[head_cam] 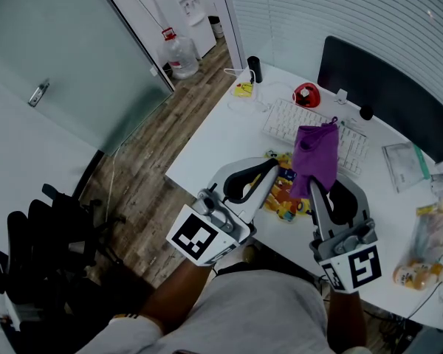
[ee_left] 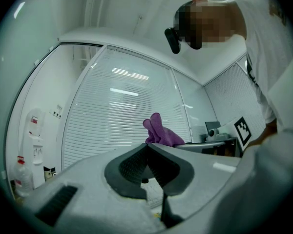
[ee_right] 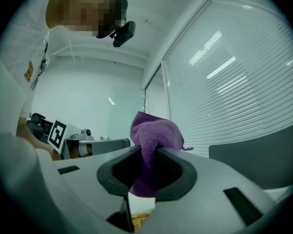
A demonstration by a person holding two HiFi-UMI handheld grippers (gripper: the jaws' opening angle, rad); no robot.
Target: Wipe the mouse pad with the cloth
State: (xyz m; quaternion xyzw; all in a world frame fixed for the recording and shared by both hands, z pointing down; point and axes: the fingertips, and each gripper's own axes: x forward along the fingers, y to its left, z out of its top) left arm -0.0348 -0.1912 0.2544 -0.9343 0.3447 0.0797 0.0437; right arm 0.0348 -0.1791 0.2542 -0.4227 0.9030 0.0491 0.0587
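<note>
Cloth (head_cam: 315, 153), purple and fuzzy, held bunched above the white surface (head_cam: 221, 139).
Right tool (ee_right: 149, 149) is clamped on its crumpled middle; left tool (ee_left: 147, 145) has jaws pressed together, empty.

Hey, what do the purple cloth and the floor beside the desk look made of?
Purple cloth: soft napped fabric, likely microfibre; fuzzy surface, limp folds. Floor: matte wood-look planks; grain and seams show, real wood or laminate unclear.
</note>
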